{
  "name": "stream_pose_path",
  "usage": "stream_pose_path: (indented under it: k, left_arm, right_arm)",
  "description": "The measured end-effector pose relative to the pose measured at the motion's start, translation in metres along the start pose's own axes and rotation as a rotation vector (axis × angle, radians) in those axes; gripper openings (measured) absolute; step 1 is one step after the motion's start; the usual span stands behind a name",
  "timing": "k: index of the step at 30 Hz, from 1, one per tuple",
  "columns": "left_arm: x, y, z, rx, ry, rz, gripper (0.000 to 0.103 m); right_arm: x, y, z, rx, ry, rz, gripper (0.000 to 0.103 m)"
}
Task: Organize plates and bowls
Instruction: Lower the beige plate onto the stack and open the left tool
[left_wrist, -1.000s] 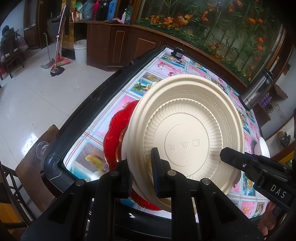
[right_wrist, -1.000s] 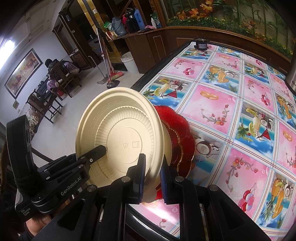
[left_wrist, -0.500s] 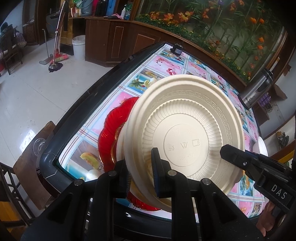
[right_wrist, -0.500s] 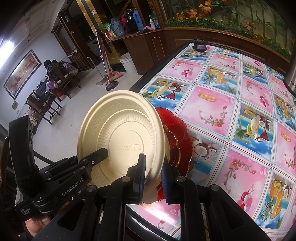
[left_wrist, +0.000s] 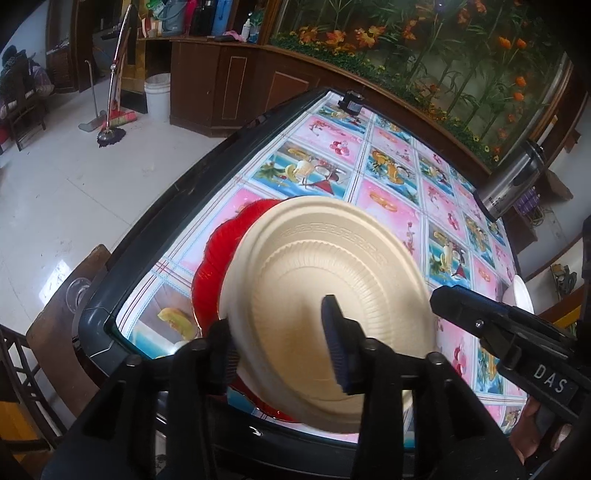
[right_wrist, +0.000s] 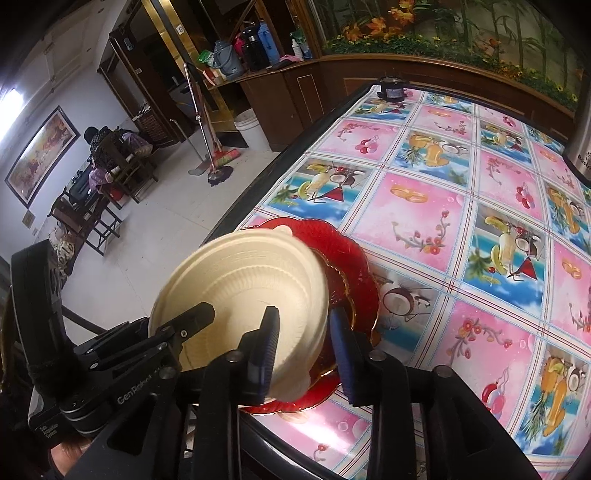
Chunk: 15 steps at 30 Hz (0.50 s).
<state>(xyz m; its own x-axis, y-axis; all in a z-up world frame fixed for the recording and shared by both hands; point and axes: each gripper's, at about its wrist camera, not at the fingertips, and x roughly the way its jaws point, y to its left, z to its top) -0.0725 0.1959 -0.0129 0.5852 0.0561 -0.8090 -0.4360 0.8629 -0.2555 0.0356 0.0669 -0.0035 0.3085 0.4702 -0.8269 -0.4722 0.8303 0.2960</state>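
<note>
While both sets of jaws are opening, the cream plate (left_wrist: 325, 295) tilts, underside up, directly over the red plate (right_wrist: 351, 266), its near rim between the left gripper (left_wrist: 284, 354) and right gripper (right_wrist: 306, 350) pads, released by both; each hand equally near.

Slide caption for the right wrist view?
Right gripper opening around the cream plate, above the red plate.

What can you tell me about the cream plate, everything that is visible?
The cream plate looks like moulded plastic, round, with a ribbed well and a patterned rim band. Its underside faces the cameras, tilted and motion-blurred, over the red plate. It sits between both grippers' opening jaws, whose pads no longer press it.
</note>
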Motion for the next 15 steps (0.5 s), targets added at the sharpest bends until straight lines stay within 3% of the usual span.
stream_pose_path:
  k: [7, 15]
  left_arm:
    - [-0.002, 0.001, 0.001, -0.002, 0.002, 0.004, 0.041]
    - [-0.017, -0.005, 0.0, 0.018, -0.048, 0.014, 0.071]
  right_arm:
    - [-0.002, 0.001, 0.0, -0.001, 0.001, 0.008, 0.031]
    - [-0.001, 0.002, -0.001, -0.001, 0.002, 0.017, 0.032]
